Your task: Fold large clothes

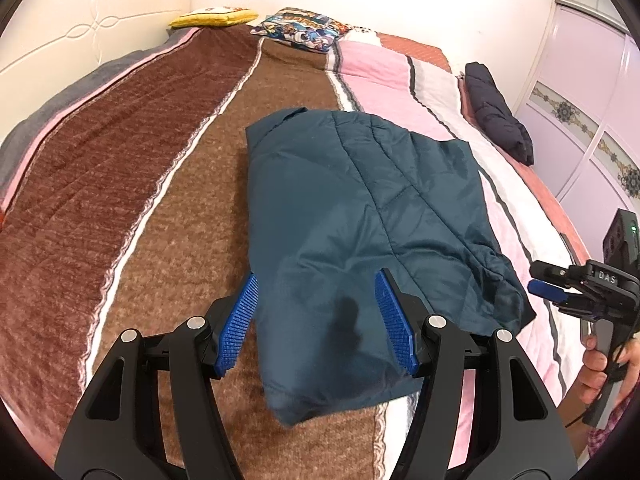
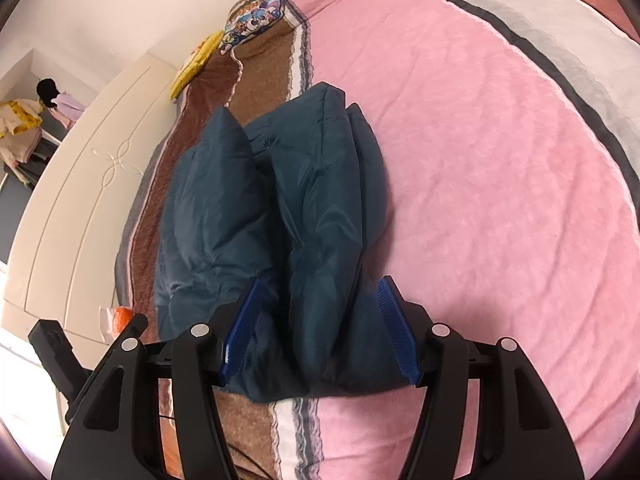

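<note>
- Teal quilted puffer jacket (image 1: 360,216), folded into a thick bundle, lies on the striped brown and pink bed blanket (image 1: 132,184), just ahead of and below both pairs of fingers
- Left gripper (image 1: 318,320) fingers released, holding nothing
- Right gripper (image 2: 320,328) fingers released astride the bundle's near end
- Best lift clear gently, without dragging the folds

Each camera sits just behind its own claw, looking steeply down along the fingers at the bed (image 1: 132,184) from close range. Both views share the folded teal jacket (image 1: 360,208) beyond the fingertips and the pillows far ahead.
</note>
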A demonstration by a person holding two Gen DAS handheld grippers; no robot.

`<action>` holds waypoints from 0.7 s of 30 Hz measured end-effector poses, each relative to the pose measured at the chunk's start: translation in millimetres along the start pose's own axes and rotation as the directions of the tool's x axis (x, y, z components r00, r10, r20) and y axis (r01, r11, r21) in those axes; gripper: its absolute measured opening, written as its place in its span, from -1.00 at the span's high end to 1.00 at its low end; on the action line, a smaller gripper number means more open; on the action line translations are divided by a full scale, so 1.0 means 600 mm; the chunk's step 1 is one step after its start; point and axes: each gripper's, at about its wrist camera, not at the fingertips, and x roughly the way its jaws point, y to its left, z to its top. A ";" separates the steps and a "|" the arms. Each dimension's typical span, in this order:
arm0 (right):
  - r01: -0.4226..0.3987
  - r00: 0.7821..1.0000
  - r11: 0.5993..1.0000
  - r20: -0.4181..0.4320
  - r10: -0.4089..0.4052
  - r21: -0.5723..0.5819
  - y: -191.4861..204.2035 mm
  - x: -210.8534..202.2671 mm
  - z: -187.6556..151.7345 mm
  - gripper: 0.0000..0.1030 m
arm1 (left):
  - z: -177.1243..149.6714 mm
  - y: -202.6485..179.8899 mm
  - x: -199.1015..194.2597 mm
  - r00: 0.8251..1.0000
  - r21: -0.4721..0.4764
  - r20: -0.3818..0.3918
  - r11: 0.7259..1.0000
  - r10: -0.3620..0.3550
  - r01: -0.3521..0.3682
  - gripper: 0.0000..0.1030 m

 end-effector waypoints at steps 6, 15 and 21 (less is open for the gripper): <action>0.030 0.999 0.997 0.032 -0.028 -0.077 0.024 -0.045 -0.047 -0.17 | -0.021 -0.001 -0.054 1.000 -0.011 0.016 1.000 0.013 -0.013 -0.17; 0.086 0.995 0.973 0.070 -0.072 -0.215 0.067 -0.096 -0.135 -0.17 | -0.072 0.000 -0.163 0.997 -0.013 0.043 0.998 0.068 -0.067 -0.18; 0.105 0.994 0.955 0.068 -0.090 -0.277 0.087 -0.106 -0.191 -0.17 | -0.113 0.003 -0.212 0.995 -0.060 0.036 0.994 0.094 -0.091 -0.21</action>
